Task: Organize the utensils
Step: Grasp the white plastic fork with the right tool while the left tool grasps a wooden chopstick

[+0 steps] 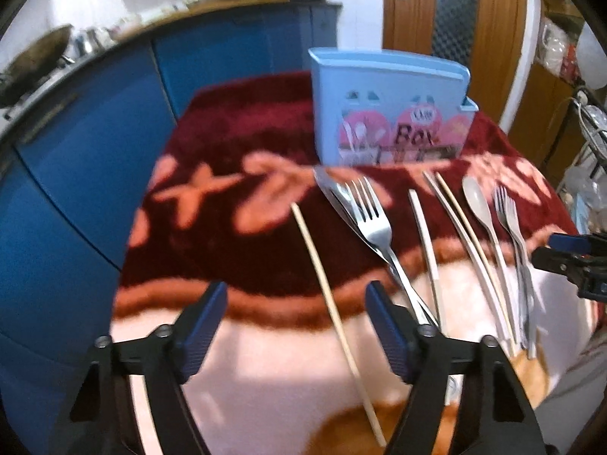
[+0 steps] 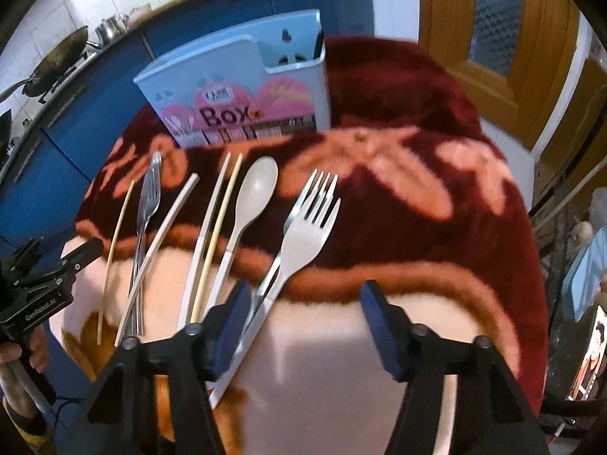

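Utensils lie in a loose row on the red blanket (image 2: 398,87), none yet in the blue box (image 2: 242,87) that stands upright at the upper middle of both views.

In the left wrist view the left gripper (image 1: 296,326) hangs at the lower middle with its jaws apart and nothing pressed between the pads. A thin chopstick (image 1: 334,314) runs through the gap from the upper left toward the lower right of the frame, touching neither pad as far as I can tell. Its long axis lies roughly along the fingers' line, so a close here would catch it mid-shaft.

In the right wrist view the right gripper (image 2: 303,322) is likewise parted and empty. The white fork (image 2: 303,235) lies just up and left of it, tines toward the box, handle slanting down under the left finger. A steel fork (image 2: 288,223) sits partly beneath it.

Judging by nearness, the left hand has the chopstick and the right hand the white fork. The spoon (image 2: 246,204) and paired chopsticks (image 2: 212,227) lie between the two
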